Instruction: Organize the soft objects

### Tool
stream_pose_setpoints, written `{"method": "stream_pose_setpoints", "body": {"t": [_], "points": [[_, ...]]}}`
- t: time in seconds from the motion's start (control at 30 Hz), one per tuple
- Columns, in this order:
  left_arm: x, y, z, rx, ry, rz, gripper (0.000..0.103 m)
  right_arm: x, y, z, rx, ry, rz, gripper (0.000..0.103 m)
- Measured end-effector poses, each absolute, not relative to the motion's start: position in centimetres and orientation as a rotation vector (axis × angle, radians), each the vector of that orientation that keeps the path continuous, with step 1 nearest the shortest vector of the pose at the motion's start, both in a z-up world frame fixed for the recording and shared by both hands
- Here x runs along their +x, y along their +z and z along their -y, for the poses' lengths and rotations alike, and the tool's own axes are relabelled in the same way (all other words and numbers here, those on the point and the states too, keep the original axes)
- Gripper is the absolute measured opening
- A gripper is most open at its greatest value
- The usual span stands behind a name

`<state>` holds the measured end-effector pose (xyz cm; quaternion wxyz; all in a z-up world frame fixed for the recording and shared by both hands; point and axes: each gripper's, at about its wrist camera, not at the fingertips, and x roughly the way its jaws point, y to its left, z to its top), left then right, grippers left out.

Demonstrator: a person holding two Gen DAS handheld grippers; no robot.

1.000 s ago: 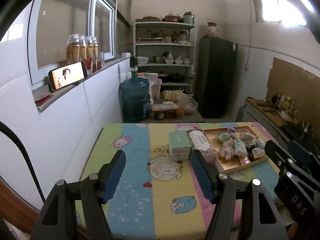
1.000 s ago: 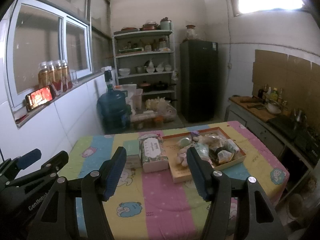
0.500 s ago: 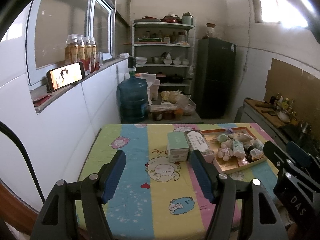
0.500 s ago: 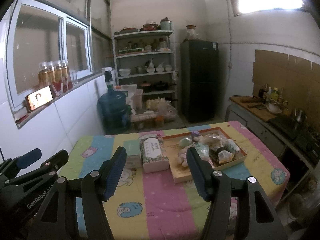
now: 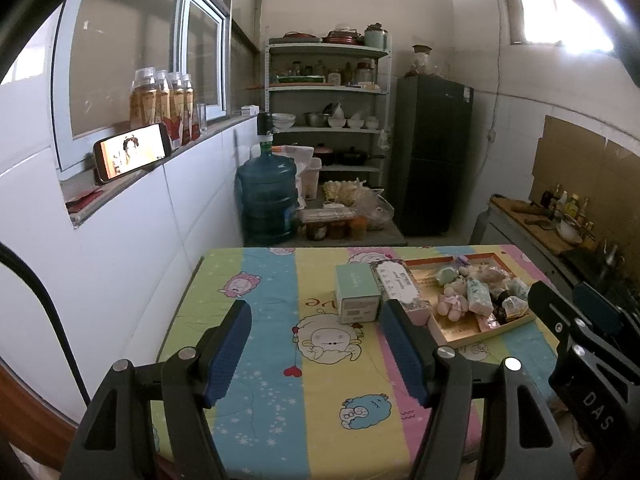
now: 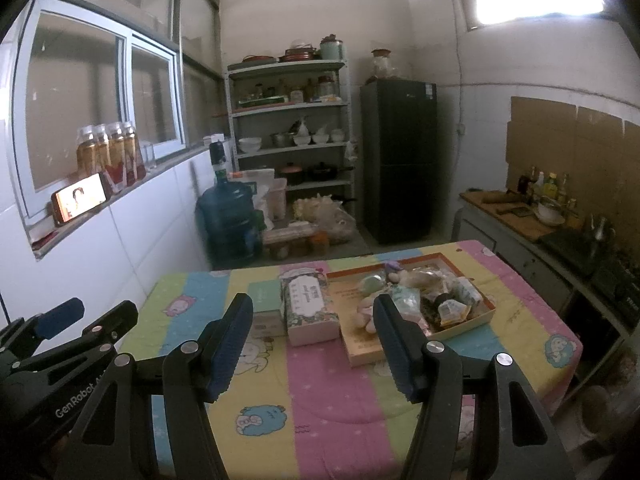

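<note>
A shallow cardboard tray [image 6: 362, 351] [image 5: 462, 335] sits at the table's far right, heaped with several small soft toys and wrapped packets [image 6: 420, 296] [image 5: 476, 294]. Left of it stand a flowered tissue box [image 6: 310, 308] [image 5: 400, 286] and a mint green box [image 5: 356, 290] [image 6: 264, 300]. My left gripper [image 5: 314, 340] hangs open over the near half of the striped cartoon tablecloth [image 5: 280, 400], nothing between its blue pads. My right gripper [image 6: 314, 334] is open too, short of the boxes and tray, and holds nothing.
A white tiled wall with a window sill, a lit phone [image 5: 132, 152] and bottles runs along the left. Beyond the table stand a blue water jug [image 5: 266, 200], a shelf rack [image 5: 328, 120] and a dark fridge [image 5: 434, 156]. A counter [image 6: 520, 216] lines the right wall.
</note>
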<state>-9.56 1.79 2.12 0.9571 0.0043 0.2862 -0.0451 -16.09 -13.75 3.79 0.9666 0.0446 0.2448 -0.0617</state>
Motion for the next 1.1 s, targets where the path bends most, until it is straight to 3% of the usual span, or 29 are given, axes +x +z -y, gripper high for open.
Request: {"method": "stream_pose_setpoints", "body": {"t": [1.1], "points": [[-9.39,2.02,-1.77,0.013,-0.092,-0.582,0.068,-15.86,3.61,13.42,0.094,-0.125,-0.495,0.065]]}}
